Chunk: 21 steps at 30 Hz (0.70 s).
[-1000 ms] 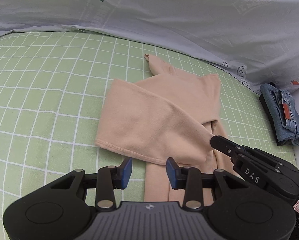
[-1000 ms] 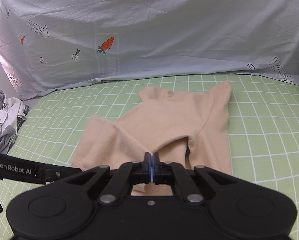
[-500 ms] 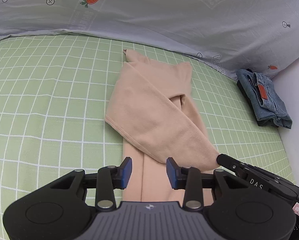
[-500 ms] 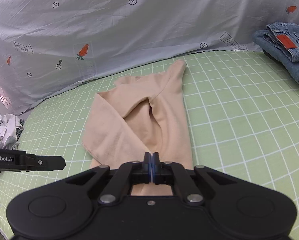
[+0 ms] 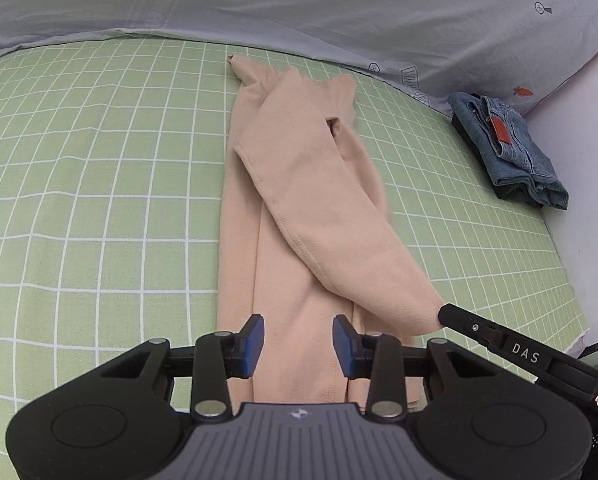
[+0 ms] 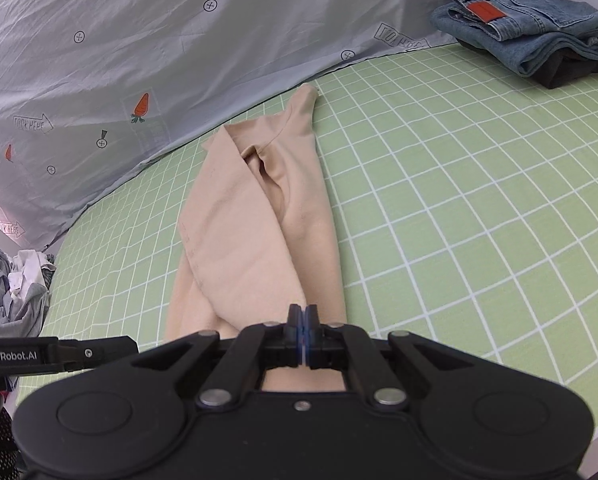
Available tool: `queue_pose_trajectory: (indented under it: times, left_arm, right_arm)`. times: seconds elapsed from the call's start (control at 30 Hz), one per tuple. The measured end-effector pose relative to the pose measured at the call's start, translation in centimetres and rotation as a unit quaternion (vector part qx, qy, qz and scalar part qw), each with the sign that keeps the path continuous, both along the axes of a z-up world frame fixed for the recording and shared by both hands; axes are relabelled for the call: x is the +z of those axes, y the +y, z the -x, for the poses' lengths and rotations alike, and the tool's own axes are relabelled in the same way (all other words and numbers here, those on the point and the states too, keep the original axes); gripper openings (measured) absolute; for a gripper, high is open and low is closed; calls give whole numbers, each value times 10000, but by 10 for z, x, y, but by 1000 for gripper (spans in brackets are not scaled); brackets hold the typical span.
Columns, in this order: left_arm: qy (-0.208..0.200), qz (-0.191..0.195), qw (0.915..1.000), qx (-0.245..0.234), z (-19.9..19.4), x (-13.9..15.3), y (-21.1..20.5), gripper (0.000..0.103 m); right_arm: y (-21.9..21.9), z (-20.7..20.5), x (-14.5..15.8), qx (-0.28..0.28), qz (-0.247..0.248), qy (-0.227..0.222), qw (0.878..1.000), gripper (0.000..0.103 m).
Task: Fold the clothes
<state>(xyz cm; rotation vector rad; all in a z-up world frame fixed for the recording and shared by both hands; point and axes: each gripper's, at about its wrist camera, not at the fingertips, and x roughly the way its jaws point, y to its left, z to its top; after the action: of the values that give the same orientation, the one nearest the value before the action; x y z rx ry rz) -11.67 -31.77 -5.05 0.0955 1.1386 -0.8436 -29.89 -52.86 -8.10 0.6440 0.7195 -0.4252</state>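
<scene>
Sleeve drawn further across, green checked sheet

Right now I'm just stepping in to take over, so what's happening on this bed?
A person with a tool in each hand is folding a beige garment on the green checked sheet. The right tool is shut on the end of a sleeve laid diagonally across the garment. The left tool hovers open over the near end, gripping nothing. Folded jeans lie apart near the corner.
</scene>
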Motion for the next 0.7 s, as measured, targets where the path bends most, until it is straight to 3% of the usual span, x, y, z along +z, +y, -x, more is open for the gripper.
queue_pose_trajectory:
  times: [0.2, 0.37, 0.63, 0.7]
  left_arm:
    - [-14, -30, 10000, -21, 7, 0, 7, 40]
    - [-55, -71, 9999, 46, 7, 1, 16, 40]
    - [-68, -225, 9991, 347, 3, -1, 42, 40]
    - [-74, -230, 9987, 445, 1, 0, 49, 40]
  right_arm:
    - [7, 2, -3, 88, 72, 83, 9999, 7]
    - [13, -6, -12, 133, 131, 196, 9996, 41]
    - [16, -21, -35, 79, -191, 305, 9993, 46]
    - [20, -24, -33, 190, -175, 147, 9996, 41]
